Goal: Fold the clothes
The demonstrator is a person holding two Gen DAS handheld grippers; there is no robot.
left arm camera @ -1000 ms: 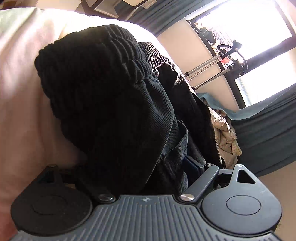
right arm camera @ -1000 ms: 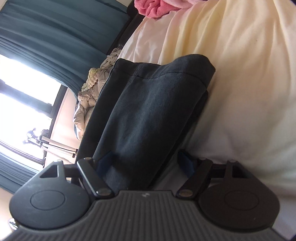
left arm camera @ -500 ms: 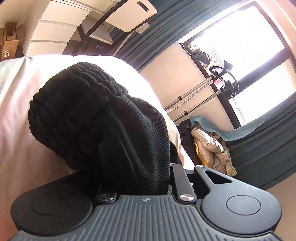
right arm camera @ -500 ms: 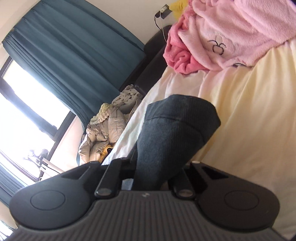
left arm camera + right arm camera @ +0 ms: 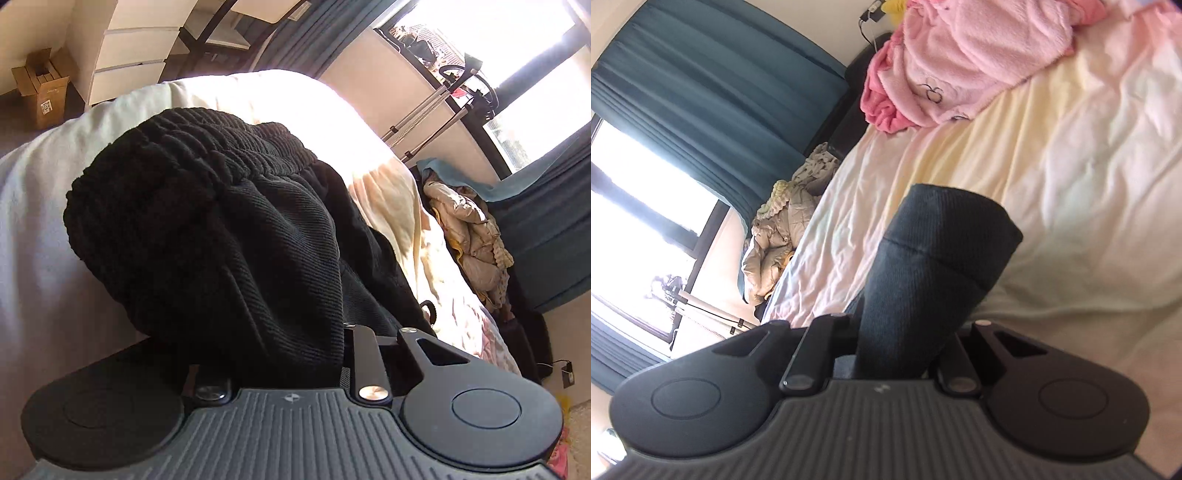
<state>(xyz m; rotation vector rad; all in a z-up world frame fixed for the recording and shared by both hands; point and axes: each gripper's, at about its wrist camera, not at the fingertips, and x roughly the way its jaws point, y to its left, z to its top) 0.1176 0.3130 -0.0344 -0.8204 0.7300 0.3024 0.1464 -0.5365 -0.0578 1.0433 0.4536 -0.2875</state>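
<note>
Left tool [image 5: 280,354] opening, fingertips hidden (black trousers [image 5: 207,229])

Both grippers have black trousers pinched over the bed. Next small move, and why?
Probably carry the hem end toward the waistband. The right gripper is shut on the hem of the black trousers; the left gripper, jaws opening, has the ribbed waistband bunched between them. Both ends hang over the cream bedsheet, so a half fold looks ready.
</note>
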